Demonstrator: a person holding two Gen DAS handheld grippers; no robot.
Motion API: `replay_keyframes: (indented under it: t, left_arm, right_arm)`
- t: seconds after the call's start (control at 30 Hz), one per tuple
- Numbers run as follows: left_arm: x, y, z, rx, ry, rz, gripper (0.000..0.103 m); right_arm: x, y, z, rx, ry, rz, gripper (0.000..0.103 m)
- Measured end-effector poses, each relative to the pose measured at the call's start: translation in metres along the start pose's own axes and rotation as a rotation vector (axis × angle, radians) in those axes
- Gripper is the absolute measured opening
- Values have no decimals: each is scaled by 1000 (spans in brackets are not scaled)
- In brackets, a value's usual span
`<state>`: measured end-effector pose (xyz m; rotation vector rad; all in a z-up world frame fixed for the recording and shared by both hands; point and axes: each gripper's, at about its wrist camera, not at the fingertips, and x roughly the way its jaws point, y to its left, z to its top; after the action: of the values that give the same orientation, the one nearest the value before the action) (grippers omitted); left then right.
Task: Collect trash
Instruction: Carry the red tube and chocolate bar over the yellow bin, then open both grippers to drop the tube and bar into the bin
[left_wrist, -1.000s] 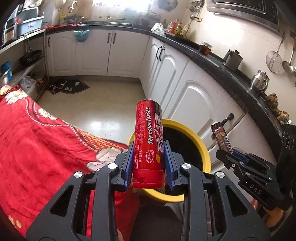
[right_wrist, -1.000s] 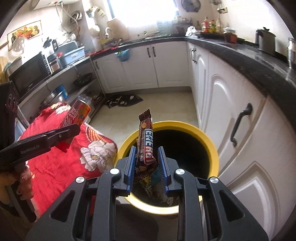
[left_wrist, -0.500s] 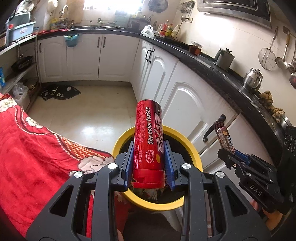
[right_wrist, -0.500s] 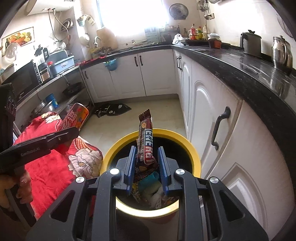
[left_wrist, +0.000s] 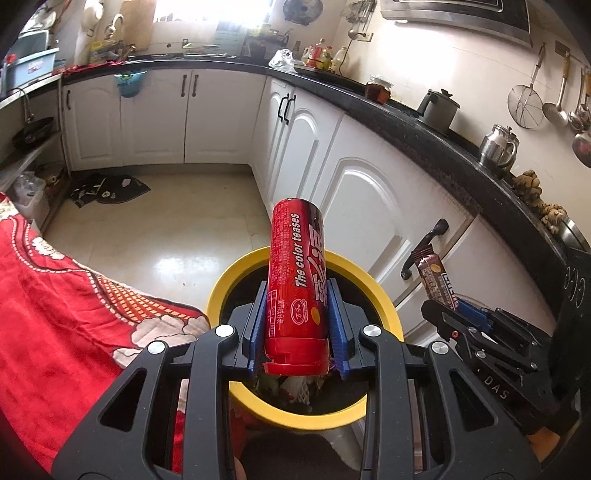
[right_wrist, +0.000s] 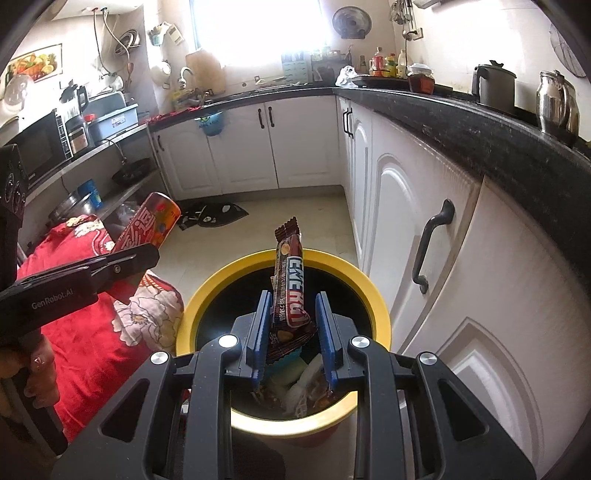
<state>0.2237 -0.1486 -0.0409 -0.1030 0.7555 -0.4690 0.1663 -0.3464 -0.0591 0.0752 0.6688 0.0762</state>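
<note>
My left gripper (left_wrist: 297, 325) is shut on a red snack tube (left_wrist: 297, 280) that stands up between its blue pads, over the mouth of a yellow-rimmed bin (left_wrist: 384, 306). In the right wrist view my right gripper (right_wrist: 291, 332) is shut on a brown snack bar wrapper (right_wrist: 290, 291), held upright above the same bin (right_wrist: 376, 306), which has trash inside. The right gripper with its wrapper (left_wrist: 436, 280) shows at the right of the left wrist view. At the left of the right wrist view the left gripper with the tube (right_wrist: 147, 229) reaches in.
A table with a red flowered cloth (left_wrist: 55, 314) lies left of the bin. White cabinets (right_wrist: 424, 206) under a black counter (right_wrist: 480, 122) run close along the right. Tiled floor (left_wrist: 155, 229) spreads beyond the bin, with a dark mat (left_wrist: 107, 188) further back.
Both grippers have come further over the bin, so its rim now sits more squarely under the held tube and wrapper. Both grips are unchanged.
</note>
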Motion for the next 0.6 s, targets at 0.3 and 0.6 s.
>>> replay_keyframes:
  t: [0.3,0.6]
  left_arm:
    - [15,5,-10,7,24,17,23]
    - [31,7,-17,5,67,22,23]
  right_arm:
    - [21,2,-14,-13,33,-1,26]
    - [41,6,-23,-26,94,9,27]
